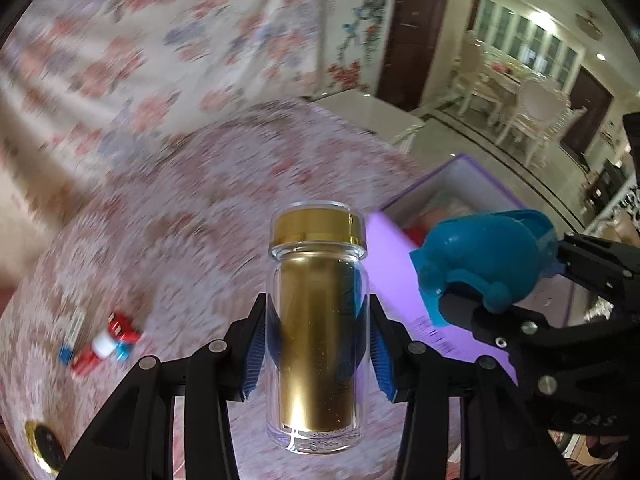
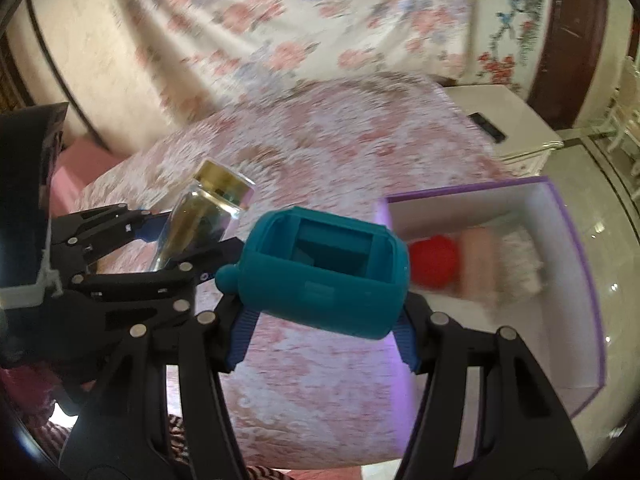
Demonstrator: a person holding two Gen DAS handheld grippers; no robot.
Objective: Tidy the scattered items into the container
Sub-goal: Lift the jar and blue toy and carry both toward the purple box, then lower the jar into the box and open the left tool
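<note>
While the left gripper (image 1: 316, 344) clamps a clear gold-capped bottle (image 1: 318, 320) above the patterned bedcover (image 2: 320, 140), the right gripper (image 2: 320, 332) grips a teal silicone case (image 2: 324, 272) just beside the open purple box (image 2: 576, 264), which contains a red item (image 2: 434, 262).

A home — a bed (image 2: 320, 152) under a pink floral spread, flowered curtains (image 1: 160, 20) behind it, and a dining room with white carved chairs (image 1: 536, 116) through the doorway.
</note>
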